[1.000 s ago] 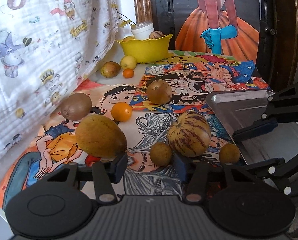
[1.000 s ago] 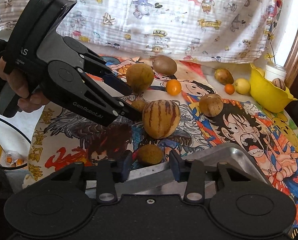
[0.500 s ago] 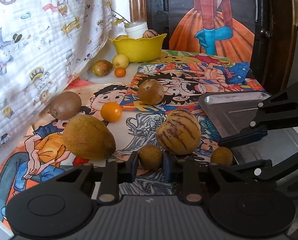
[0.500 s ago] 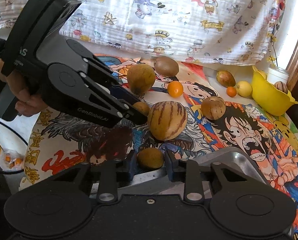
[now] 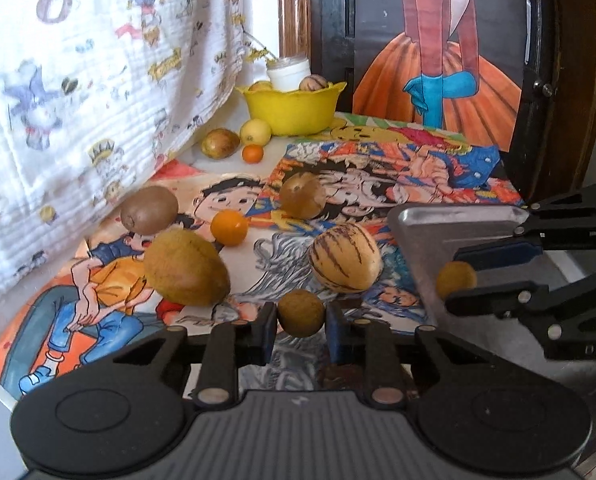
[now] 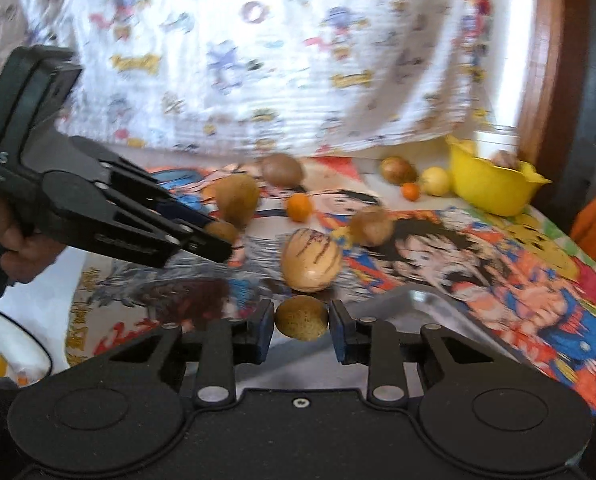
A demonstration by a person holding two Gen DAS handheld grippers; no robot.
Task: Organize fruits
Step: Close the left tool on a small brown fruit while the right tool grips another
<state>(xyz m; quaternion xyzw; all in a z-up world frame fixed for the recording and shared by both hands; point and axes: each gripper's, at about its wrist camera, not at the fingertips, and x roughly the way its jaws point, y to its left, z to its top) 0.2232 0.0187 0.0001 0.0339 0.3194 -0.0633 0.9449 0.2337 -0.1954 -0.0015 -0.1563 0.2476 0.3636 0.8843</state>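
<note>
Fruits mostly lie loose on your desk point(image 5: 234, 168): mango point(image 5: 186, 268) at left, striped melon point(image 5: 344, 258) at centre, metal tray point(image 5: 430, 236) at right, seemingly bare. Your left tongs point(image 5: 301, 322) grip one small brown fruit point(image 5: 301, 313) at lower centre; your right tongs point(image 6: 302, 326) clamp another small brown fruit point(image 6: 302, 317). A second ago both sets of tongs stood apart around those fruits, which sat on the desk.
</note>
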